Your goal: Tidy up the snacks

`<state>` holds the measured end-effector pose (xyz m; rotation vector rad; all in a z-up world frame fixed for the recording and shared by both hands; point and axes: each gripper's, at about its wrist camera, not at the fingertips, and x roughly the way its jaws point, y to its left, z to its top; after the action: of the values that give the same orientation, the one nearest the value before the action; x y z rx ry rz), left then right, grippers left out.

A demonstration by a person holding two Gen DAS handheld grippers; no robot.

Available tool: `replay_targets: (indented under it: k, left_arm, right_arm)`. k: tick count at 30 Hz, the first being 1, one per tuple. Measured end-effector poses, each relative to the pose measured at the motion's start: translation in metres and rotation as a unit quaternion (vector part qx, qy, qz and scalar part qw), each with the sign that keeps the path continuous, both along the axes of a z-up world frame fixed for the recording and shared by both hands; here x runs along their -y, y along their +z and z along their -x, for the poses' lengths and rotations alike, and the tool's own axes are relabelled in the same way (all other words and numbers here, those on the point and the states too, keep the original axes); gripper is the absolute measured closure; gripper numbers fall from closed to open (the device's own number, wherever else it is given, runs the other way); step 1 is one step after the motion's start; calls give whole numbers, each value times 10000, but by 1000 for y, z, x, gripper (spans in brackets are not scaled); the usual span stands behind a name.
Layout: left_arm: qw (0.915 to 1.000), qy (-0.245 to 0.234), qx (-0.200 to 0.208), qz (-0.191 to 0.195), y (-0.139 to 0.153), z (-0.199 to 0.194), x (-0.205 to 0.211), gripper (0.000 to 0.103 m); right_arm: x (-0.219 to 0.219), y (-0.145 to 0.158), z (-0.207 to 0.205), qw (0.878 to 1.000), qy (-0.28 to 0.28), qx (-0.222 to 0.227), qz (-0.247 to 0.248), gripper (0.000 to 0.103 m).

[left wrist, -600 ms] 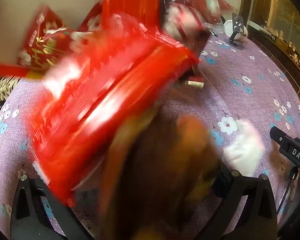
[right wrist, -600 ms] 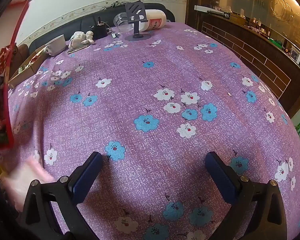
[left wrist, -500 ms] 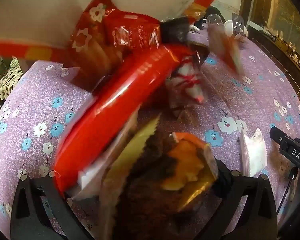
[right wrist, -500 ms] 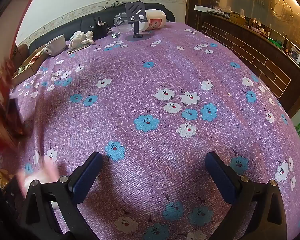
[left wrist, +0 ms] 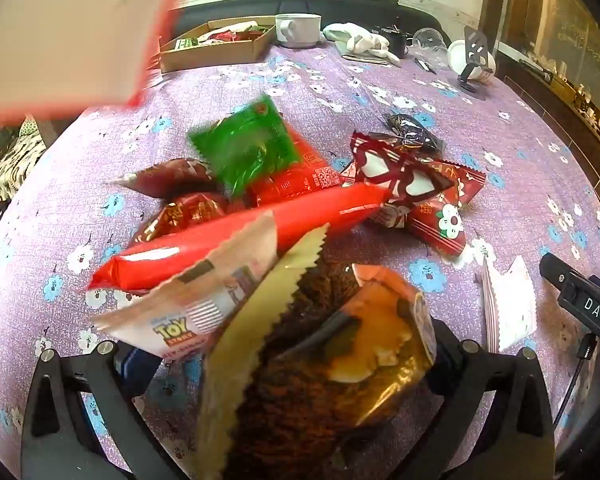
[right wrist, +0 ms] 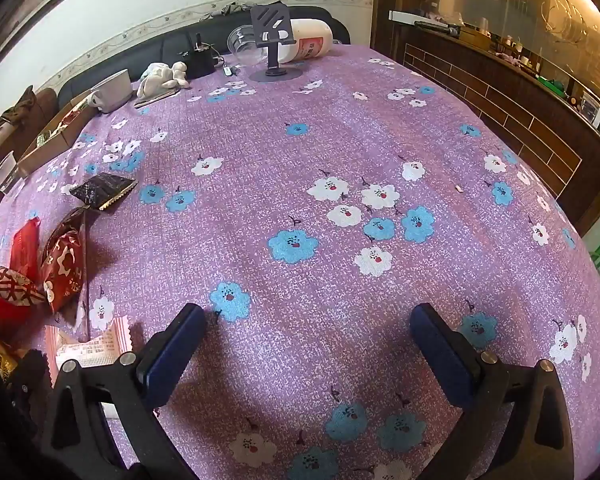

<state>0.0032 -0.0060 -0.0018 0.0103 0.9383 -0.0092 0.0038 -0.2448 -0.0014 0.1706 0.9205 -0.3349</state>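
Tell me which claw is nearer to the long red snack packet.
Left. The left claw sits open just below the snack pile, with the long red snack packet right ahead of it. The right claw hangs open over bare tablecloth, the pile off to its left.

A heap of snack packets [left wrist: 284,208] lies on the tablecloth [right wrist: 340,152] in the left wrist view, directly ahead of the left gripper [left wrist: 288,364]. A large crinkle-edged packet [left wrist: 320,360] sits nearest, between that gripper's fingers; a Toy Story packet [left wrist: 196,304] lies to its left, with a long packet [left wrist: 236,240] behind both. A small pale sachet [left wrist: 508,304] lies apart to the right. Far behind, a cardboard box [left wrist: 216,46] stands left of a mug [left wrist: 298,30]. The right gripper [right wrist: 308,356] has only bare cloth ahead, the heap off to its left.
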Motion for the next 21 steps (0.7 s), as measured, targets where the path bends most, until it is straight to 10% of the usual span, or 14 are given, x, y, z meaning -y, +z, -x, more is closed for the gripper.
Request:
replay_targets:
  k: [21]
  left_arm:
    - [10000,-1,-1,4,0,1,-4,0]
  right_arm:
    - [0,0,0,10000,0,-1,-1,0]
